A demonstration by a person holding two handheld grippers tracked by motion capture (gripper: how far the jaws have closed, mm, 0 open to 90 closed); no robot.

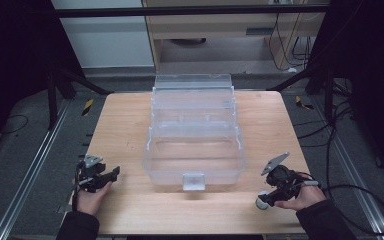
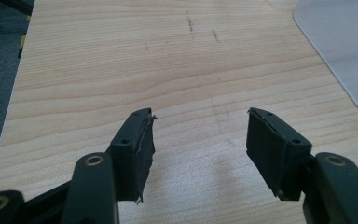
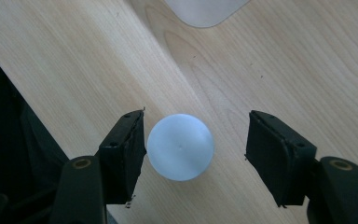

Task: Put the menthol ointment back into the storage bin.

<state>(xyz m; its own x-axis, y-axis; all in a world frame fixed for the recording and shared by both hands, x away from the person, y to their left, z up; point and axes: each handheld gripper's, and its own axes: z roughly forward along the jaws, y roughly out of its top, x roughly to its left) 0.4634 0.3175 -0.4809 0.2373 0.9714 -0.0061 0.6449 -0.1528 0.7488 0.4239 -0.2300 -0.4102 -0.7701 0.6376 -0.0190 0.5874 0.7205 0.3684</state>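
A clear plastic storage box (image 1: pixel 149 161) stands open in the middle of the wooden table (image 1: pixel 125 125), its lid (image 1: pixel 192 81) tipped back at the far side and a latch tab (image 1: pixel 194 181) at its near wall. A small white ball (image 3: pixel 180 147) lies on the table between the jaws of my right gripper (image 3: pixel 196 116); those jaws are open, and the ball lies close to one of them with a gap to the other. From above, the ball (image 1: pixel 262 201) and right gripper (image 1: pixel 266 196) are near the table's front right. My left gripper (image 2: pixel 199 112) is open over bare wood, front left (image 1: pixel 111 174).
A corner of the box shows in the left gripper view (image 2: pixel 349 46) and in the right gripper view (image 3: pixel 205 9). The table's front edge runs close behind both hands. Dark frame bars and cables (image 1: pixel 350 200) surround the table on the floor.
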